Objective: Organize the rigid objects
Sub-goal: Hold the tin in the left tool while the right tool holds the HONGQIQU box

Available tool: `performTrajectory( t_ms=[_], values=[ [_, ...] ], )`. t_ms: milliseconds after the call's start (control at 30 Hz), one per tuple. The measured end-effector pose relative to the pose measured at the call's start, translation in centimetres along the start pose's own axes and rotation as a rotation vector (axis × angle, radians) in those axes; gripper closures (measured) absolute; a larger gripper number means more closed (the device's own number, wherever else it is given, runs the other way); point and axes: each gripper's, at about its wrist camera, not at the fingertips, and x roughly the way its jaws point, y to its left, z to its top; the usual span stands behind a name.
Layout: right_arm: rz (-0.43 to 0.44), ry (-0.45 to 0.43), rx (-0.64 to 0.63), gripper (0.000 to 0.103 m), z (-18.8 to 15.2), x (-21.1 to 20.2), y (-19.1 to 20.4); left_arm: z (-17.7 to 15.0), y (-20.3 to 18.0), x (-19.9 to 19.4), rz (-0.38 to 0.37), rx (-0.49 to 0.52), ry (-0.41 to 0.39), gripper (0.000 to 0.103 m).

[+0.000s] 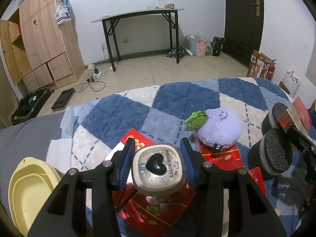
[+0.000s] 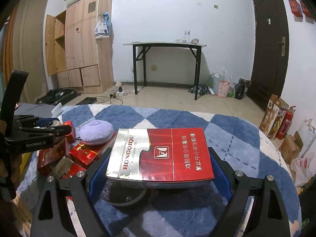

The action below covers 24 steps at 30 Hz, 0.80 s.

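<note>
Only in the left view we see our left gripper (image 1: 158,165) clamped on a cup (image 1: 158,168) above red boxes (image 1: 156,207). The right view alone shows our right gripper (image 2: 158,172) clamped on a cigarette carton (image 2: 160,155) over the blanket (image 2: 237,138); what lies under it is hard to make out.

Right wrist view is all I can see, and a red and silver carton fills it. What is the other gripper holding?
Observer: The left gripper is shut on a jar with a Hello Kitty lid and a black heart knob.
Operator: Is there anything left of my carton that I miss?
Observer: A yellow tray sits at the far left of the left wrist view.
Operator: And the purple puff?
Observer: A green leaf-shaped tag lies at its edge.
</note>
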Motion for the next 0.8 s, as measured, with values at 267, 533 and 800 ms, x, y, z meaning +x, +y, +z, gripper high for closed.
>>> performTrajectory(
  t_ms=[267, 533, 800],
  values=[
    [-0.002, -0.007, 0.002, 0.014, -0.13, -0.11, 0.01, 0.06, -0.01, -0.12, -0.001, 0.001, -0.002, 0.054],
    [0.003, -0.009, 0.003, 0.014, -0.25, -0.34, -0.03, 0.19, 0.06, -0.28, -0.002, 0.003, -0.004, 0.054],
    [0.001, -0.007, 0.007, 0.014, -0.29, -0.41, 0.02, 0.1, -0.21, -0.22, -0.008, 0.01, 0.001, 0.054]
  ],
)
